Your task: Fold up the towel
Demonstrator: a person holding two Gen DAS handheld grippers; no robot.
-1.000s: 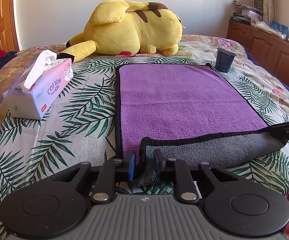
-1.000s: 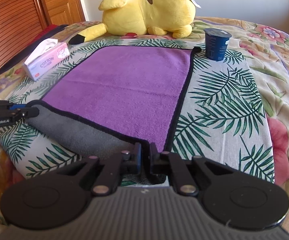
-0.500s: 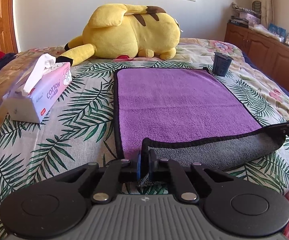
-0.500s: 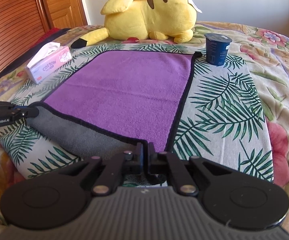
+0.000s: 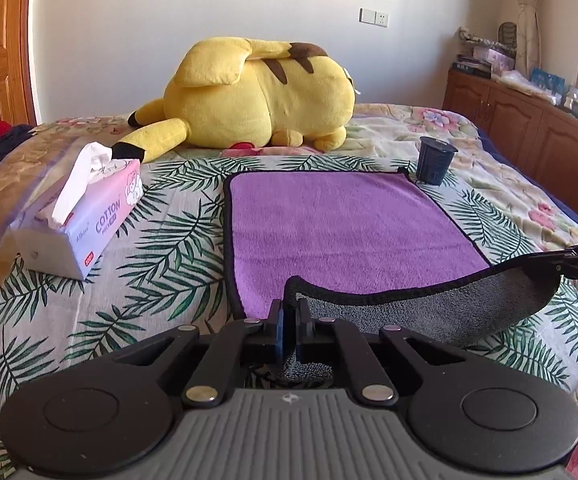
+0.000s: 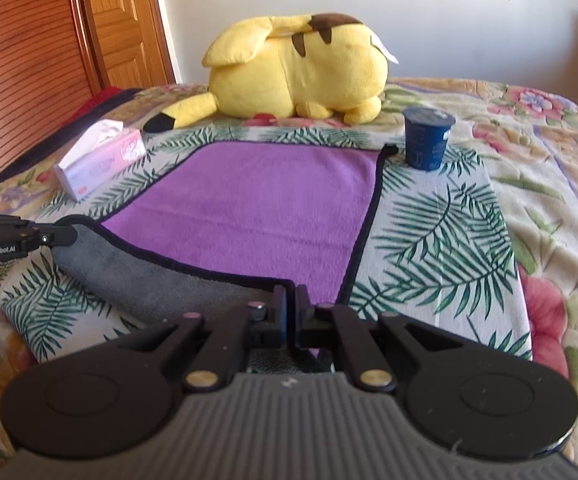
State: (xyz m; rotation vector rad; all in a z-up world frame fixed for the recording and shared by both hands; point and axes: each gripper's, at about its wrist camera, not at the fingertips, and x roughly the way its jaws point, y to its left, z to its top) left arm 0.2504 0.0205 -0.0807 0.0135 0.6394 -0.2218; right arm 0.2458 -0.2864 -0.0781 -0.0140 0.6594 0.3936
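A purple towel [image 5: 341, 224] with a black hem and a grey underside lies spread on the bed; it also shows in the right wrist view [image 6: 257, 208]. My left gripper [image 5: 289, 320] is shut on the towel's near left corner. My right gripper [image 6: 291, 312] is shut on the near right corner. Both corners are lifted, so the near edge hangs turned over with its grey underside [image 5: 429, 312] showing. Each gripper shows in the other's view, the right one [image 5: 561, 264] and the left one [image 6: 49, 236].
A yellow plush toy [image 5: 257, 96] lies beyond the towel's far edge. A dark blue cup [image 5: 433, 160] stands at the far right corner. A tissue pack [image 5: 85, 220] lies to the left. Wooden cabinets [image 5: 529, 132] stand to the right, a wooden door [image 6: 121, 20] to the left.
My left gripper has closed on the towel's near left corner. Both grippers have risen, lifting the near edge higher off the bed.
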